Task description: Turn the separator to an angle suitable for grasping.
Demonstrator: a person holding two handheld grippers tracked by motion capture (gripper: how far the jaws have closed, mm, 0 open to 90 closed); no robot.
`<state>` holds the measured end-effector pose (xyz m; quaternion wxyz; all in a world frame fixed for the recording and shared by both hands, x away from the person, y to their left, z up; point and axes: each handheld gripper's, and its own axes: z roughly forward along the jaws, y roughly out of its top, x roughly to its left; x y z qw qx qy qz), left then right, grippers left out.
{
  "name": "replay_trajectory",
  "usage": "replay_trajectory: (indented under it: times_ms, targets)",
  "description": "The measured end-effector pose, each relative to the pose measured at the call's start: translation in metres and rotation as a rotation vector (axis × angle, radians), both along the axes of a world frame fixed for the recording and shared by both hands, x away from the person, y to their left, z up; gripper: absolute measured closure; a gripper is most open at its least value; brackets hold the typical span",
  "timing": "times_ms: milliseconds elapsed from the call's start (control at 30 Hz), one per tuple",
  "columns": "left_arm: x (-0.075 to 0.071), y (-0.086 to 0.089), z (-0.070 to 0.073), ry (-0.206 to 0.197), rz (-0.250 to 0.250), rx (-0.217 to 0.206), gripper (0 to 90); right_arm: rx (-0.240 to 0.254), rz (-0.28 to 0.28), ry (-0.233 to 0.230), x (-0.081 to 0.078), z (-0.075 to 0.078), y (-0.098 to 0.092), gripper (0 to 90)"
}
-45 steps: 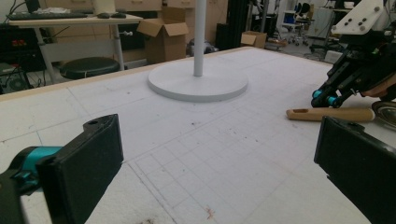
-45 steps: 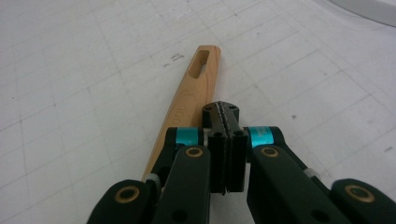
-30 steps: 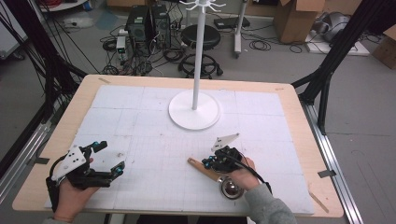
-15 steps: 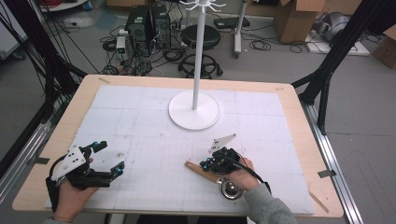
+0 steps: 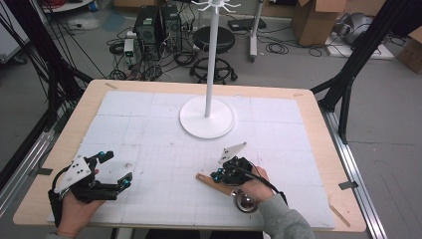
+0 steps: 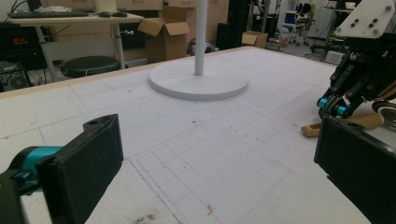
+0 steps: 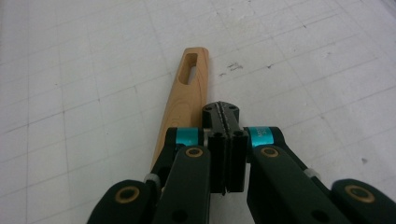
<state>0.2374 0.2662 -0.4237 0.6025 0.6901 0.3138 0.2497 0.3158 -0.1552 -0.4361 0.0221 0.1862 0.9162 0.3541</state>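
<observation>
A ladle lies on the white mat, with a wooden handle (image 5: 205,179) and a metal bowl (image 5: 246,202) beside the person's right hand. My right gripper (image 5: 217,175) hovers over the handle with its jaws pressed together and nothing between them. In the right gripper view the shut tips (image 7: 222,112) sit just right of the slotted handle (image 7: 184,93). My left gripper (image 5: 118,168) rests at the table's front left, open and holding nothing. In the left gripper view its jaws (image 6: 219,158) stand wide apart, and the right gripper (image 6: 334,105) and handle end (image 6: 310,129) lie beyond them.
A white hook stand on a round base (image 5: 206,119) rises at the middle back of the mat (image 5: 149,129). The wooden table edge (image 5: 64,144) runs around the mat. Boxes, cables and a stool (image 5: 214,40) lie on the floor behind.
The right gripper has crept slightly left along the ladle's handle, staying shut. The left gripper has kept still.
</observation>
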Motion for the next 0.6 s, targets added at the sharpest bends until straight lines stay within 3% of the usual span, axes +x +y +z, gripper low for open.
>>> replay_trajectory:
  times_ms: [600]
  targets:
    - [-0.003,0.005,0.0,-0.001,0.011,-0.001,1.8,-0.024,0.076,-0.017,-0.002,0.002,0.018,90.0]
